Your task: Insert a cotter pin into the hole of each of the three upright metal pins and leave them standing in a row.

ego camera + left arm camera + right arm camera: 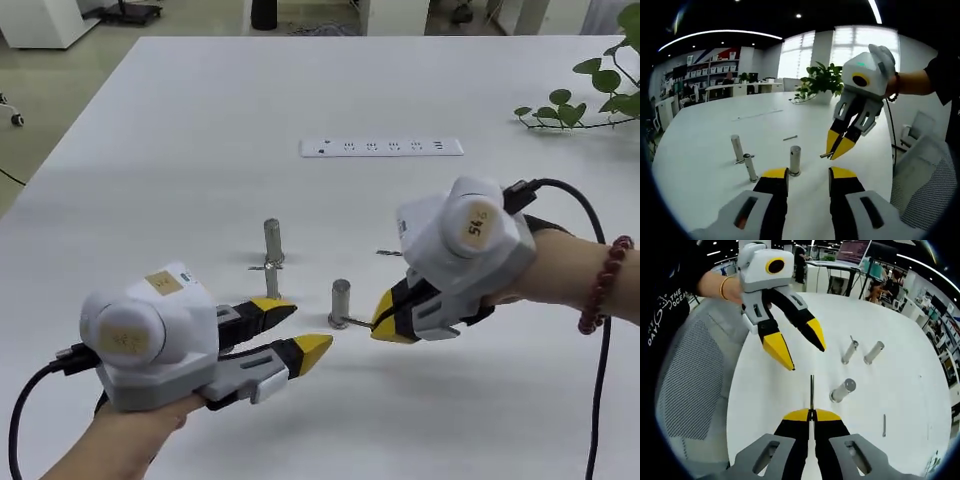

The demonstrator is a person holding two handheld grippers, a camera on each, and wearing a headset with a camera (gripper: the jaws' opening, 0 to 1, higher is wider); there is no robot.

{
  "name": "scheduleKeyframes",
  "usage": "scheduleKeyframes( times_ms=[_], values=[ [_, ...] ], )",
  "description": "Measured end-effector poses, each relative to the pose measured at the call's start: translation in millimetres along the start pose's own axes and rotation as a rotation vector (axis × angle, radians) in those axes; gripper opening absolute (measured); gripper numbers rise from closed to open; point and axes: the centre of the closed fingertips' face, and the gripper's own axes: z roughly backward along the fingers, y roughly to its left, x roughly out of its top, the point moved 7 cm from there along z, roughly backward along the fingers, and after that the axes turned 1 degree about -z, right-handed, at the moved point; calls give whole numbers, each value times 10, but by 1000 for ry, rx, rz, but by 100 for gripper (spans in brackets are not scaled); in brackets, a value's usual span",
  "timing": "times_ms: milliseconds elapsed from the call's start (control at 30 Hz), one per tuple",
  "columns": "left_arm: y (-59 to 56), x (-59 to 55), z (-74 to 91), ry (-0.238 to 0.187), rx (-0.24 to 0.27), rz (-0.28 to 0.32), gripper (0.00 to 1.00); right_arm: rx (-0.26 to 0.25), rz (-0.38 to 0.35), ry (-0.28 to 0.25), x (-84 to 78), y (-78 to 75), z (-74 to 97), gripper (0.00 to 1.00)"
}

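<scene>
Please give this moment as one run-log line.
right tool: shut on cotter pin | left tool: open | cotter pin: beside front metal pin, not inserted

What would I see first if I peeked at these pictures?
Two big white grippers with yellow-tipped fingers meet over the white table. The left gripper is open at the lower left, and the right gripper pinches a thin cotter pin. Between them stands a shiny metal pin, with two more metal pins behind it.
</scene>
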Motion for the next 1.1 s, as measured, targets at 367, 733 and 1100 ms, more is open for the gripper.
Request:
scheduleKeyframes(
  times_ms=[367, 733, 1100],
  values=[
    [-13, -4, -154, 15, 33, -25, 29, -11, -24, 83, -129, -169, -24, 0],
    [2, -60, -371, 47, 70, -32, 27, -40, -35, 128, -239, -341, -42, 0],
    [94, -97, -589, 57, 115, 6, 26, -34, -21, 130, -190, -418, -67, 0]
  ],
)
